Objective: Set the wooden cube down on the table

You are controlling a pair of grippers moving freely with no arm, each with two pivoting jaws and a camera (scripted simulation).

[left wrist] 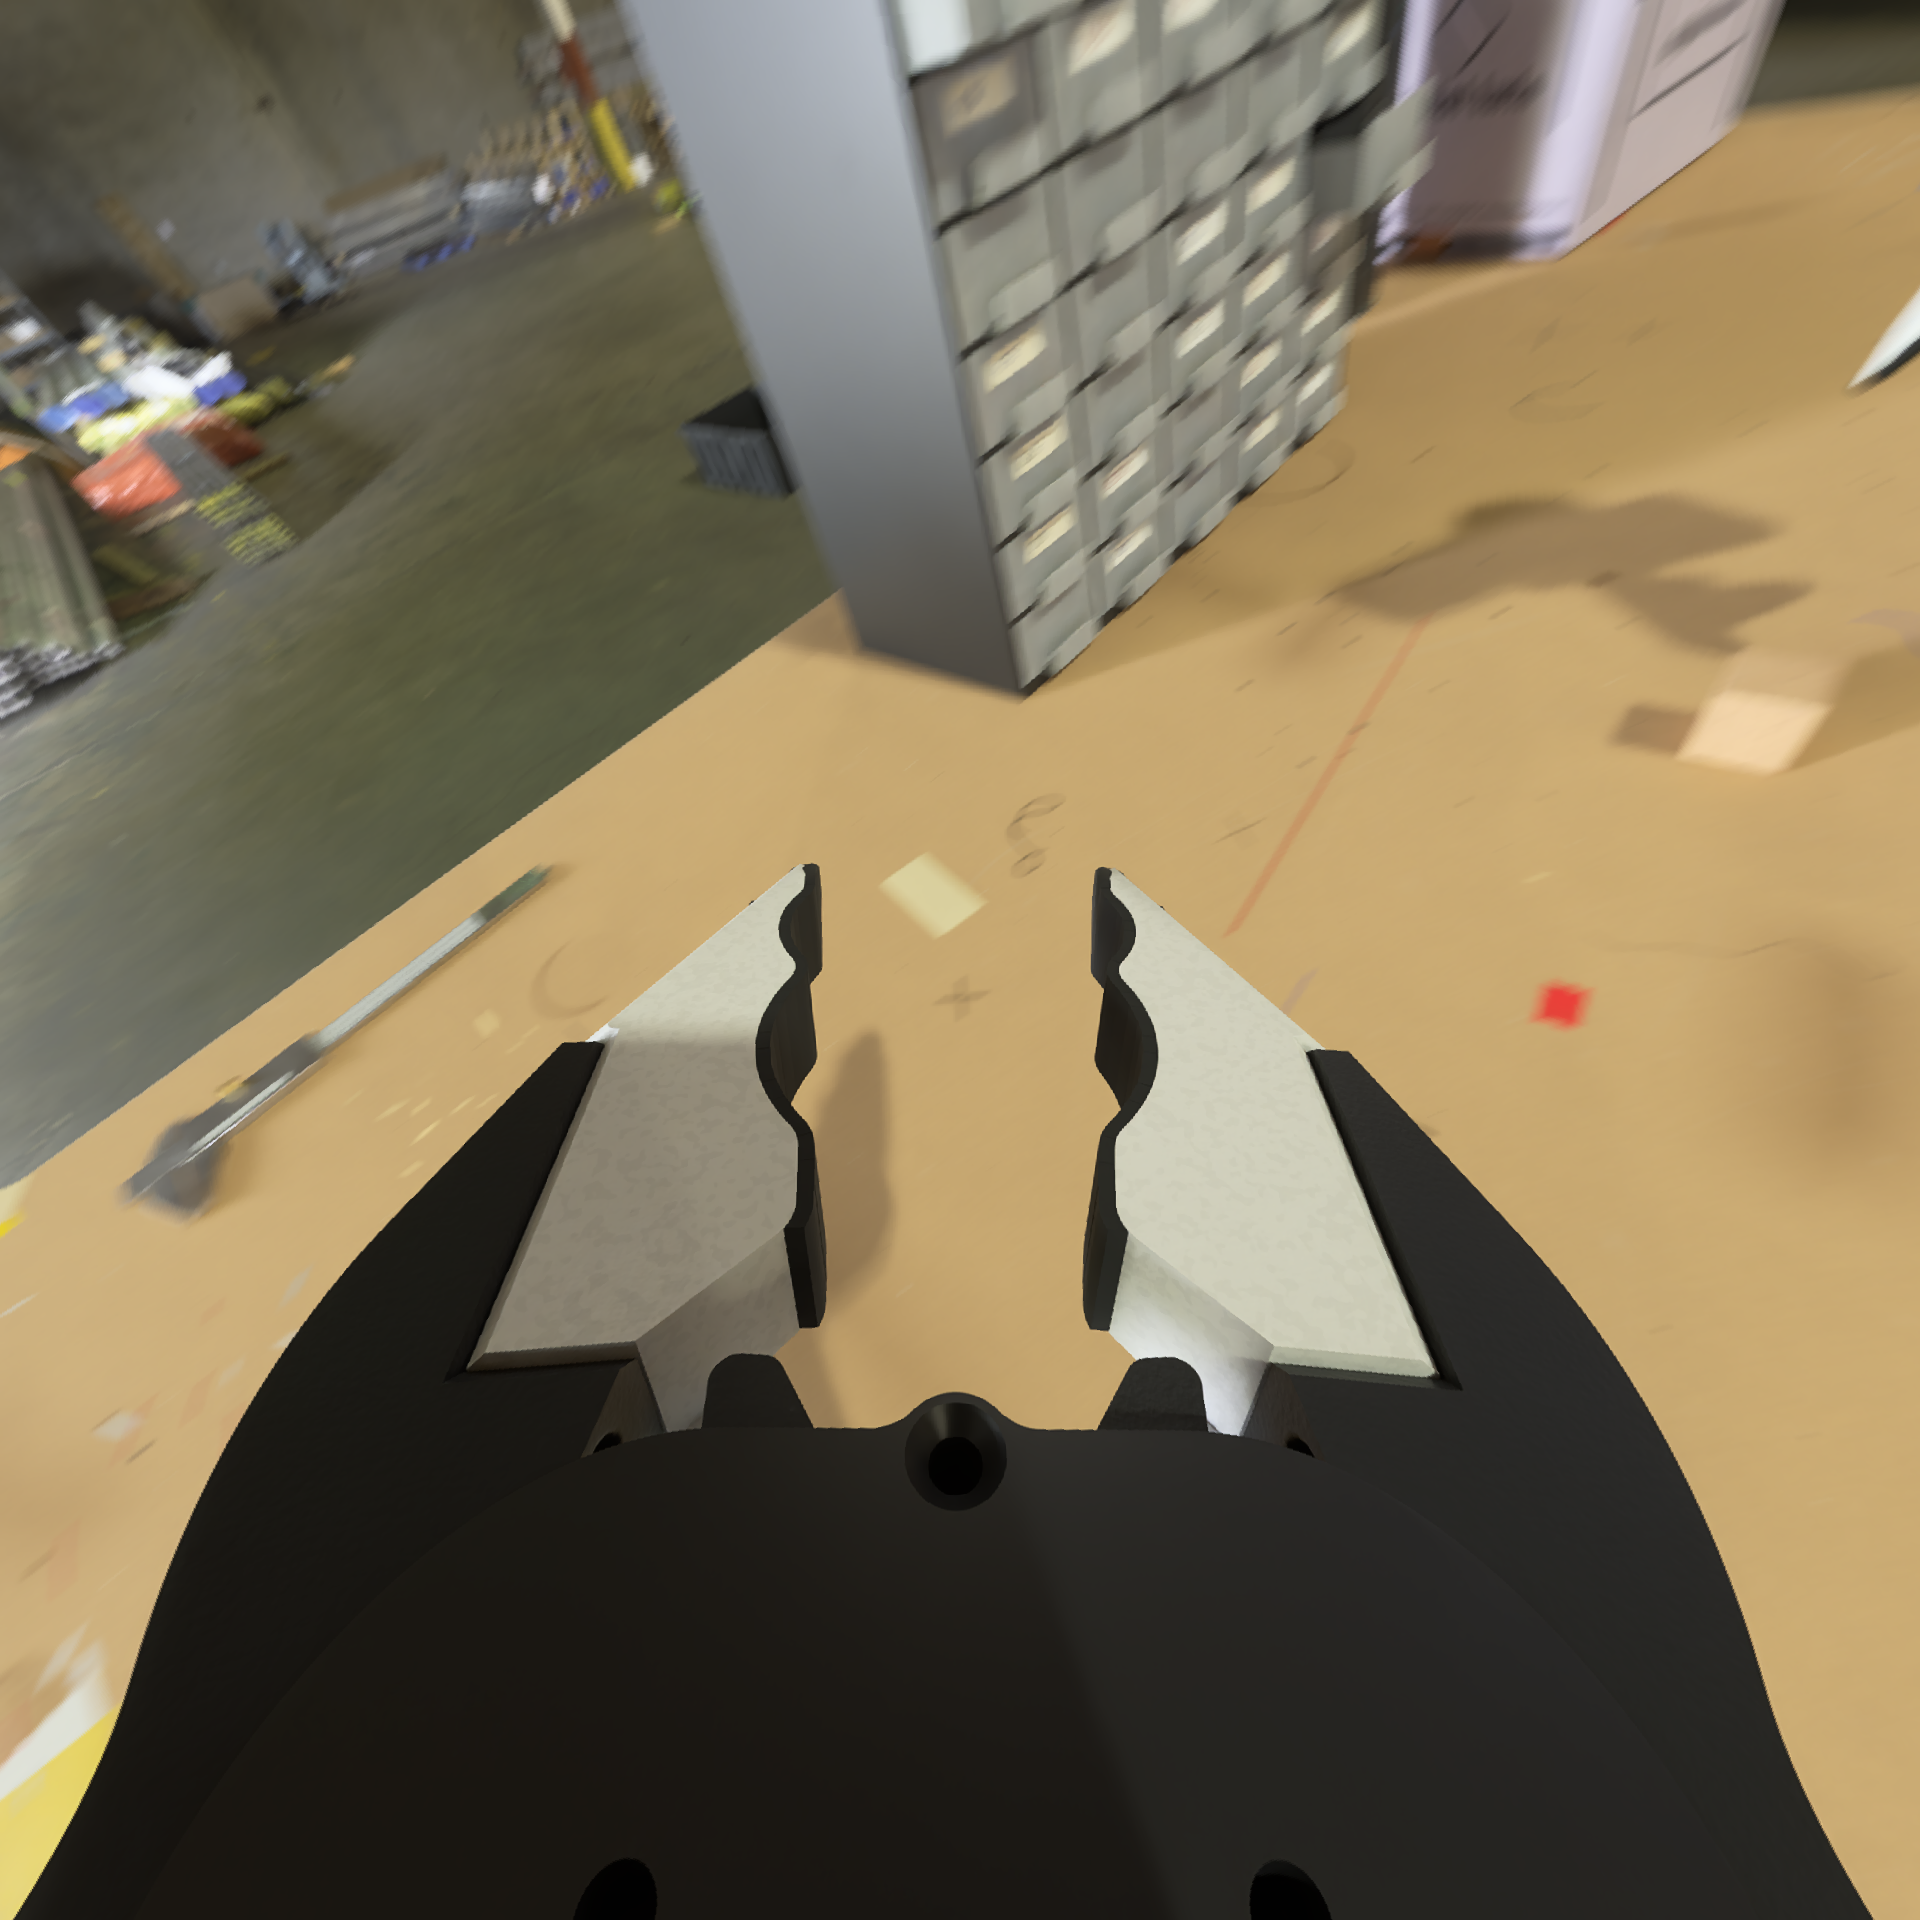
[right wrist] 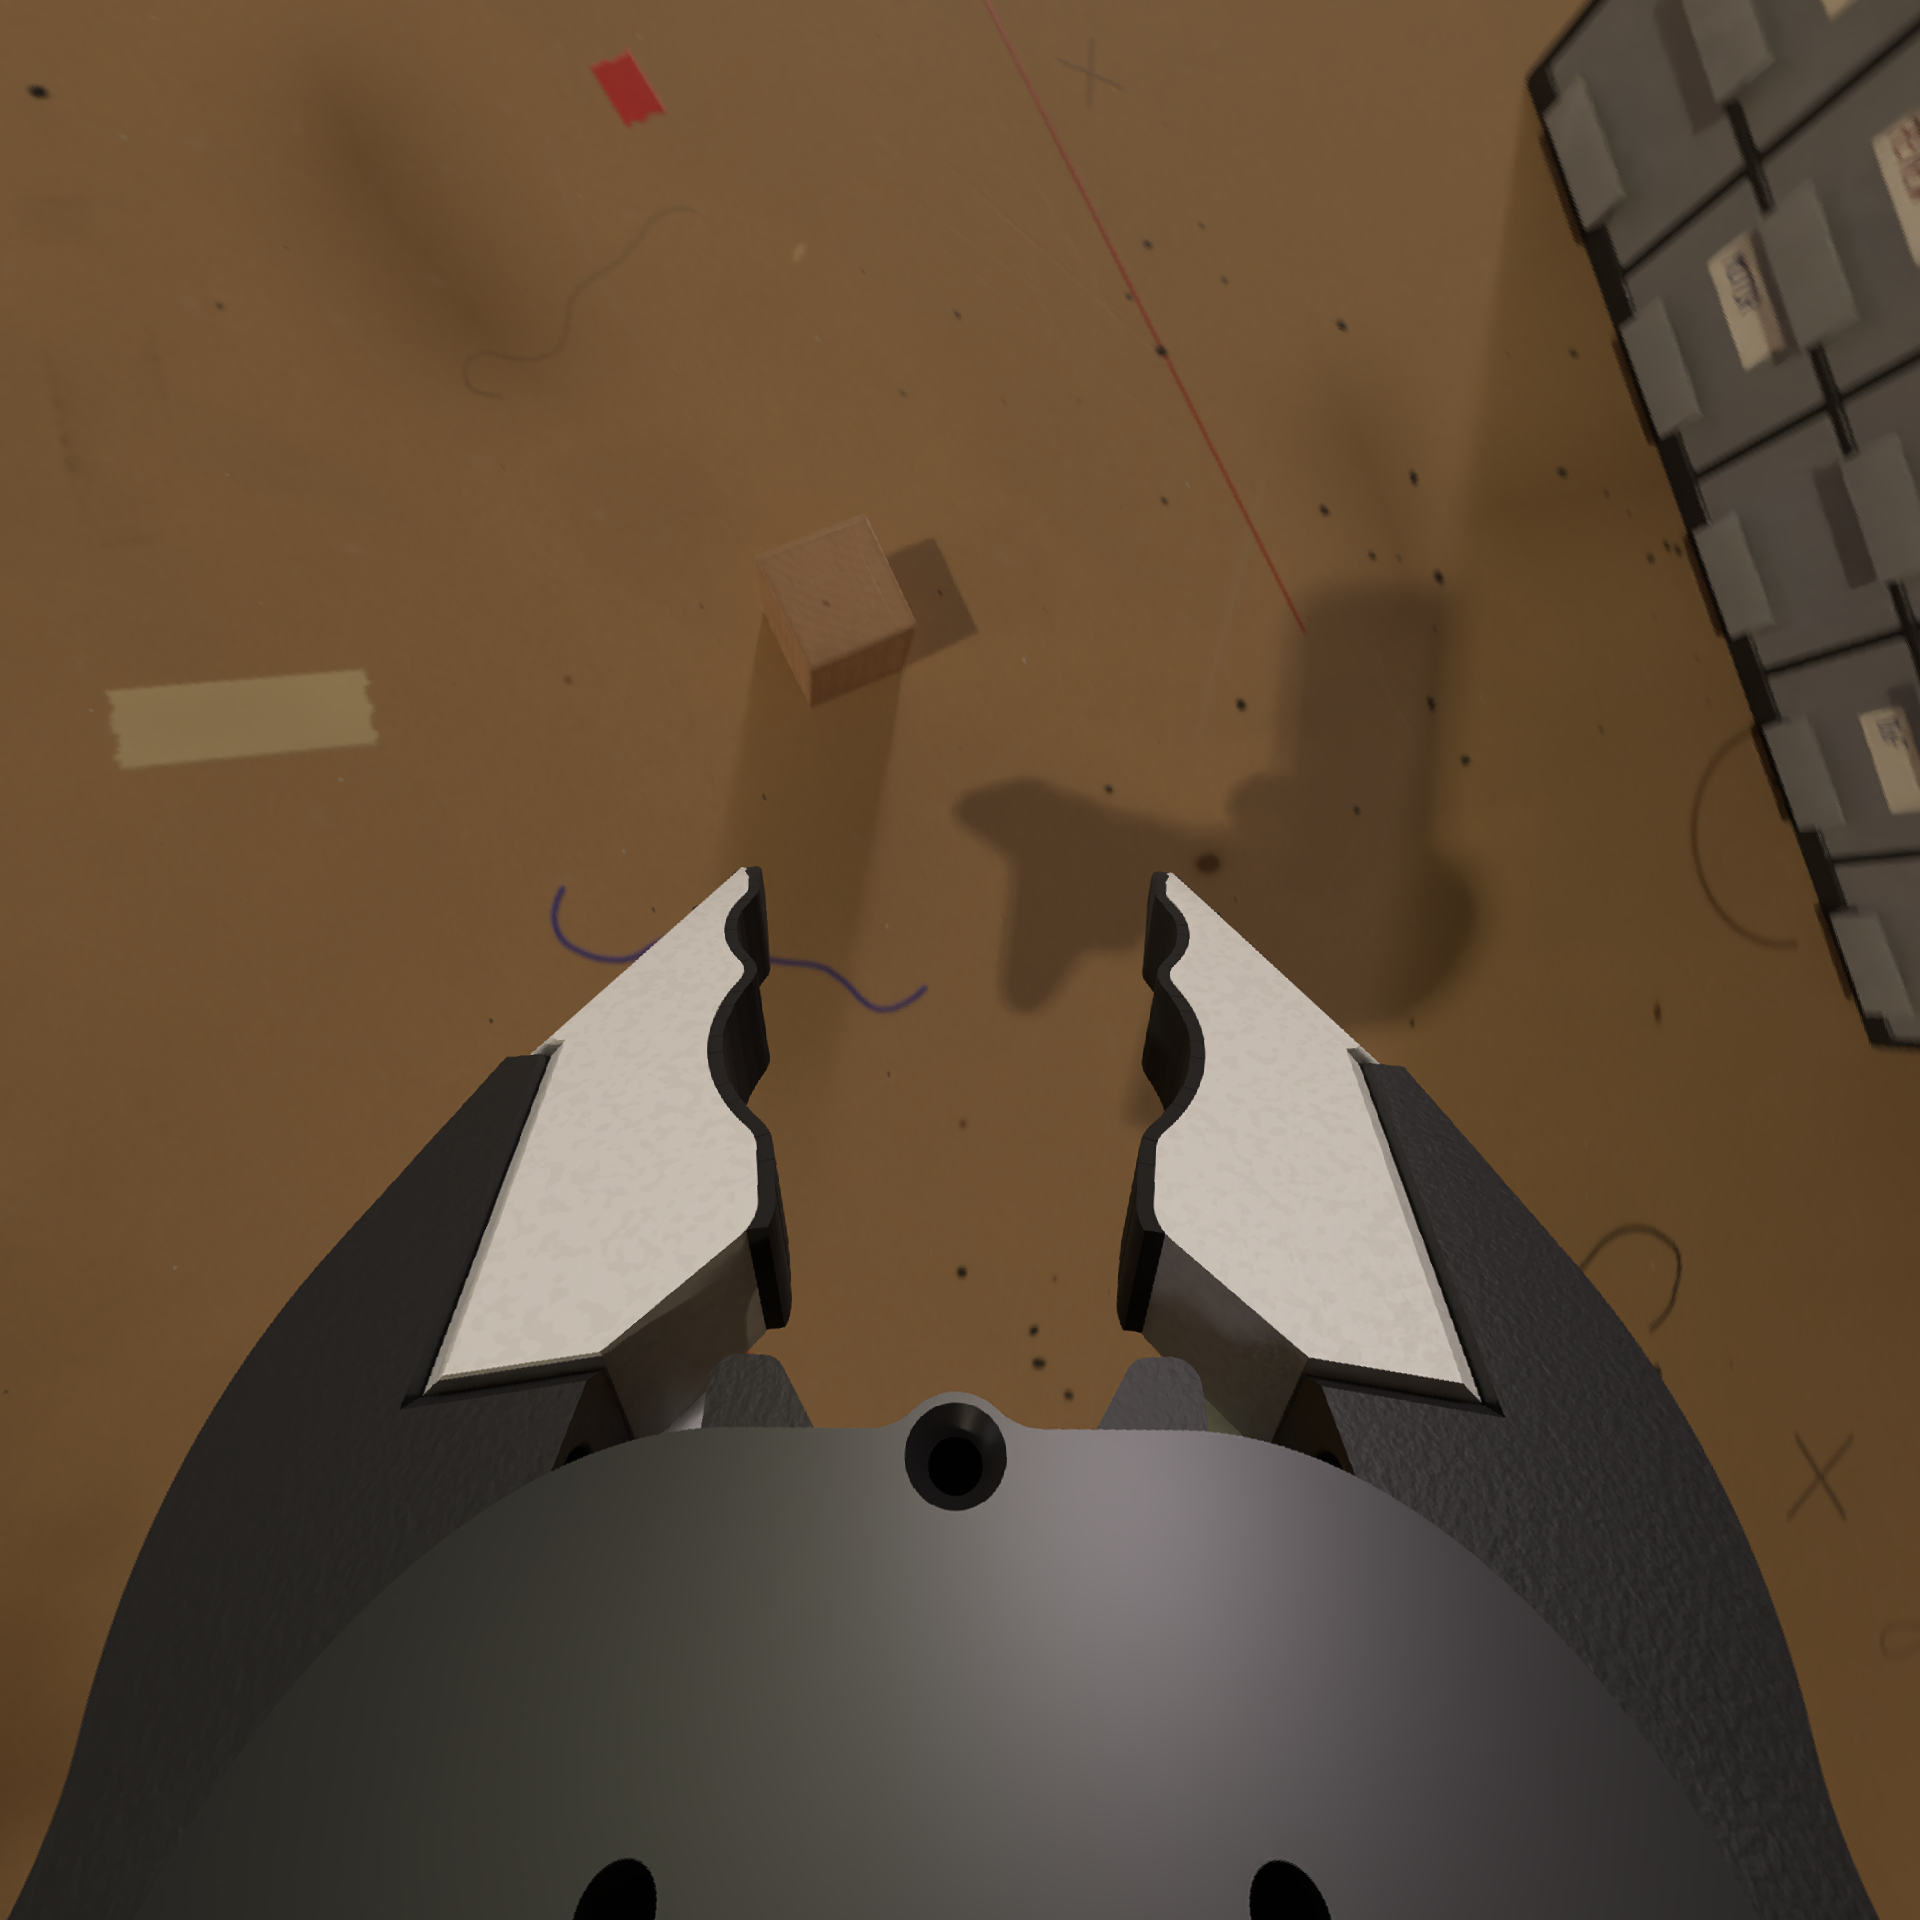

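The wooden cube (right wrist: 836, 608) rests on the brown table, ahead of my right gripper (right wrist: 956, 883) and a little left of its centre line. The right gripper is open and empty, looking steeply down from above the cube. The cube also shows in the left wrist view (left wrist: 1751, 717), far off at the right and blurred. My left gripper (left wrist: 954, 878) is open and empty above the table, well away from the cube. A white fingertip (left wrist: 1891, 348) of the other gripper enters the left wrist view at the right edge.
A grey cabinet of small drawers (left wrist: 1122, 343) stands on the table beyond the left gripper, also at the right edge of the right wrist view (right wrist: 1787, 436). A metal tool (left wrist: 322, 1039) lies near the table's left edge. Tape pieces, beige (right wrist: 241, 717) and red (right wrist: 628, 87), lie flat.
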